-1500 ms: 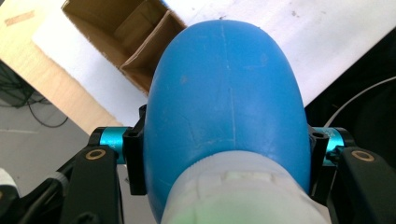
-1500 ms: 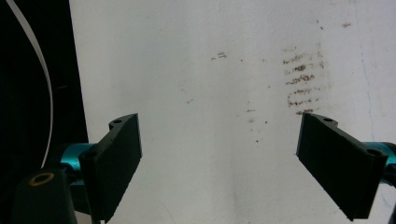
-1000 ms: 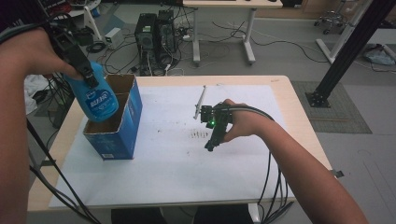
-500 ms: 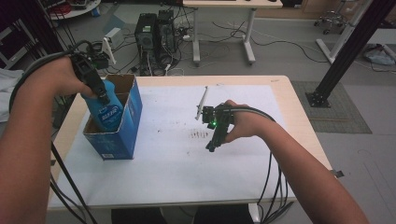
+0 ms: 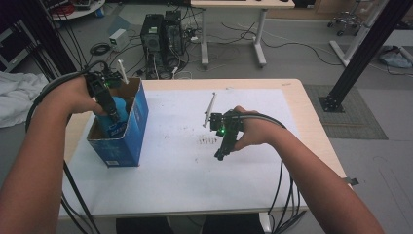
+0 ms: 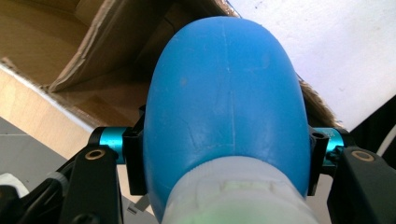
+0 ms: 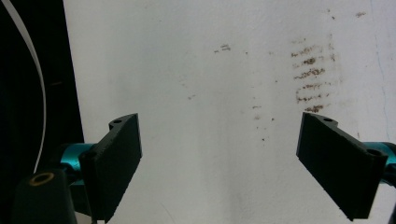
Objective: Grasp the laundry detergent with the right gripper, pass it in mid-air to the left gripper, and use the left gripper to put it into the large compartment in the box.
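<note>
A blue plastic bottle (image 5: 119, 111) with a white cap end (image 6: 233, 196) stands partly down inside an open blue cardboard box (image 5: 122, 144) at the table's left. My left gripper (image 5: 113, 113) is shut on the bottle, its jaws pressing on both of the bottle's sides (image 6: 224, 154). The box's brown inner flaps (image 6: 70, 42) lie beyond the bottle. My right gripper (image 5: 220, 155) hangs open over the white sheet (image 5: 175, 165) near the table's middle, with nothing between its jaws (image 7: 219, 158).
A thin grey rod (image 5: 209, 109) lies on the sheet behind the right hand. Brown smudge marks (image 7: 310, 79) dot the sheet (image 5: 209, 140). Computer towers (image 5: 160, 29) and cables stand on the floor beyond the table. A black frame post (image 5: 360, 53) rises at the right.
The left hand has come down with the blue bottle, from above the box to partly inside it. The right gripper has not moved.
</note>
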Motion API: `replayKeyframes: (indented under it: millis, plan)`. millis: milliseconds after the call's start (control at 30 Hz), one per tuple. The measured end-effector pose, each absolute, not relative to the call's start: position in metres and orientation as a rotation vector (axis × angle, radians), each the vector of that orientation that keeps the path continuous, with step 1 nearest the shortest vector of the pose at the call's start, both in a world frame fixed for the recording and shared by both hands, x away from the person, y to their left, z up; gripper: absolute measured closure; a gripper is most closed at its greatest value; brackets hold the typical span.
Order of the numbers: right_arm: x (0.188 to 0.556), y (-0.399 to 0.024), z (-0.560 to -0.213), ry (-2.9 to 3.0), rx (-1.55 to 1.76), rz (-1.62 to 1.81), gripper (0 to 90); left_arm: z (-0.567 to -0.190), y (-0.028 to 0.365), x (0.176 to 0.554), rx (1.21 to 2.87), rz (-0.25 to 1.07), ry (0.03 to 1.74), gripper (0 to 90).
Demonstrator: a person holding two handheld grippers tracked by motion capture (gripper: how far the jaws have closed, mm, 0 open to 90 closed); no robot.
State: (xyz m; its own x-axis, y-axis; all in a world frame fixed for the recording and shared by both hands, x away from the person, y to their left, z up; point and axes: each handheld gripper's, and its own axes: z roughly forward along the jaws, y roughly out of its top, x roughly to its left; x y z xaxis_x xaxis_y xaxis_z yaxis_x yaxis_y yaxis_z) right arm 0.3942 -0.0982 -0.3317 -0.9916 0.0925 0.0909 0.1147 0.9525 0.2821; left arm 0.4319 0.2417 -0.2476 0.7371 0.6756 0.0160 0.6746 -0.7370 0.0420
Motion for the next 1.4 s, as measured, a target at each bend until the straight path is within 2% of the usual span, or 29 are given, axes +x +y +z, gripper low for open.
replayKeyframes:
  millis: [933,1367,1400]
  plan:
    - [0.392,-0.091,-0.338,-3.021,-0.158,-0.419,13.4,-0.298,0.247,0.438,2.932,0.044,1.070,38.0]
    - [0.394,-0.095,-0.339,-3.018,-0.178,-0.428,13.4,-0.299,0.247,0.441,2.909,0.025,1.092,37.1]
    - [0.394,-0.096,-0.339,-3.021,-0.172,-0.425,13.4,-0.298,0.246,0.440,2.910,0.028,1.097,34.8]
